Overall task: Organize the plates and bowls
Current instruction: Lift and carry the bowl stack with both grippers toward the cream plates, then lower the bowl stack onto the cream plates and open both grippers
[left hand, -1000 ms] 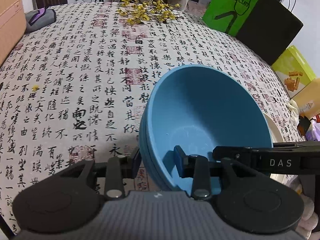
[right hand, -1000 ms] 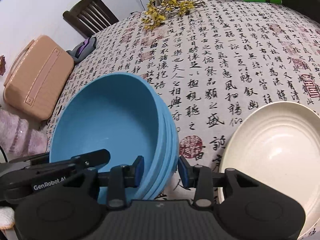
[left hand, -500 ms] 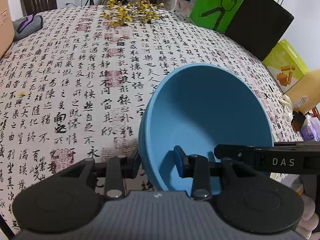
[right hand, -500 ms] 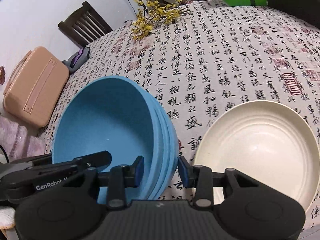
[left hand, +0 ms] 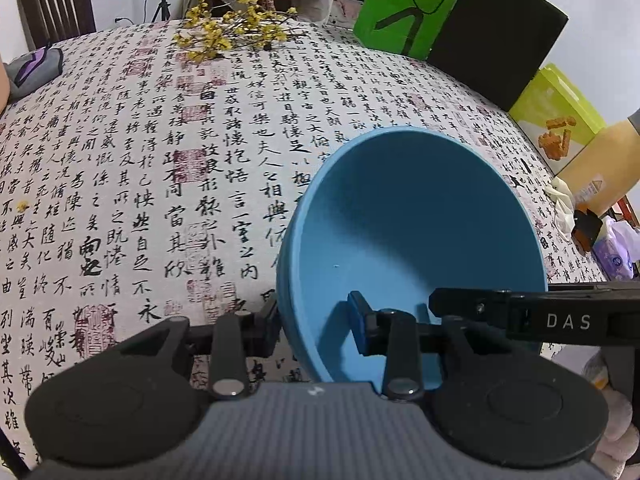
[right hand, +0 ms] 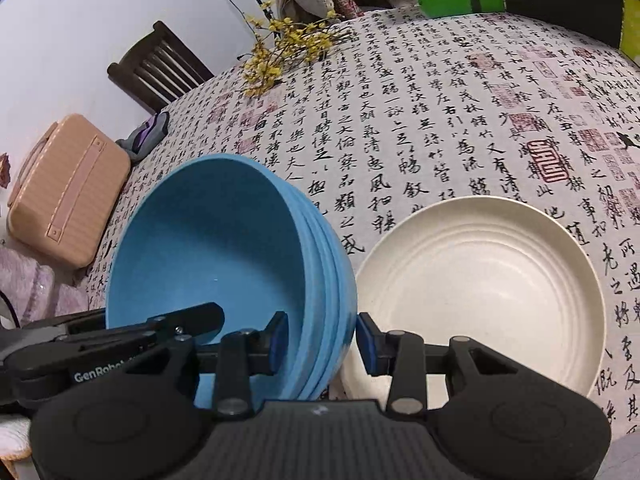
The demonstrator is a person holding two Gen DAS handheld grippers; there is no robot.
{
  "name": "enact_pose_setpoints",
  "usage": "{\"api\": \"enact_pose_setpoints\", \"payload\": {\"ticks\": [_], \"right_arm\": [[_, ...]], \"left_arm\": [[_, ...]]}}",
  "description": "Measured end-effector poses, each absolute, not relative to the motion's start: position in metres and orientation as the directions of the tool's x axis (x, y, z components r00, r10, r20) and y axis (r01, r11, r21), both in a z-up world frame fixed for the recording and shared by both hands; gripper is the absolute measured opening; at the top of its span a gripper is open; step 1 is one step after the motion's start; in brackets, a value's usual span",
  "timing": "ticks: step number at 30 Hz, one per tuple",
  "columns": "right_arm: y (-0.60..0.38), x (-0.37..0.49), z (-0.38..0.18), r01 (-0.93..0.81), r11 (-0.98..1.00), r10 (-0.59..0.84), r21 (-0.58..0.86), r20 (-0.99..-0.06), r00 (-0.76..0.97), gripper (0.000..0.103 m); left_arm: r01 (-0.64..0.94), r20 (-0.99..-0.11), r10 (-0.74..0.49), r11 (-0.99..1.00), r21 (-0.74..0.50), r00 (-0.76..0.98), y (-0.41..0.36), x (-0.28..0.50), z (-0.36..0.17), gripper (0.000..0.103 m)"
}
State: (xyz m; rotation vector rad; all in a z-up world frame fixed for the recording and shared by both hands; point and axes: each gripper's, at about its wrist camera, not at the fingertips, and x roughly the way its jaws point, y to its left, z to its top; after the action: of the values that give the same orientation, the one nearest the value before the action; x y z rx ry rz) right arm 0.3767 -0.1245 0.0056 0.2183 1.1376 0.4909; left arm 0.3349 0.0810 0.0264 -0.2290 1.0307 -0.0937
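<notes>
A stack of several nested blue bowls (left hand: 412, 240) hangs tilted above the tablecloth, gripped on two opposite sides of its rim. My left gripper (left hand: 316, 324) is shut on the stack's left rim, one pad inside the top bowl and one outside. On the right rim my right gripper (right hand: 322, 344) is shut the same way over the stack of blue bowls (right hand: 208, 248). Each gripper's black body pokes into the other's view. A cream ribbed plate (right hand: 480, 292) lies flat on the table just right of the stack, and the left wrist view does not show it.
The round table (left hand: 160, 140) wears a calligraphy-print cloth. At its far side lie a yellow flower sprig (left hand: 236, 36), a green bag (left hand: 408, 8) and a black bag (left hand: 496, 36). A yellow-green box (left hand: 556, 120) stands at the right. A pink case (right hand: 64, 192) and a chair (right hand: 160, 68) stand beyond the left edge.
Both grippers have carried the bowl stack across the table. The cream plate now shows almost whole in the right wrist view and has slipped behind the bowls in the left one.
</notes>
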Motion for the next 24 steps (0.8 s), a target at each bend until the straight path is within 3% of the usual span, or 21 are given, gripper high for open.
{"api": "enact_pose_setpoints", "payload": {"ticks": [24], "right_arm": [[-0.192,0.376,0.006,-0.189,0.882,0.470,0.431,-0.798,0.377,0.037]], "left_arm": [[0.046,-0.840,-0.202,0.977,-0.208,0.503,0.017,0.346,0.033,0.035]]}}
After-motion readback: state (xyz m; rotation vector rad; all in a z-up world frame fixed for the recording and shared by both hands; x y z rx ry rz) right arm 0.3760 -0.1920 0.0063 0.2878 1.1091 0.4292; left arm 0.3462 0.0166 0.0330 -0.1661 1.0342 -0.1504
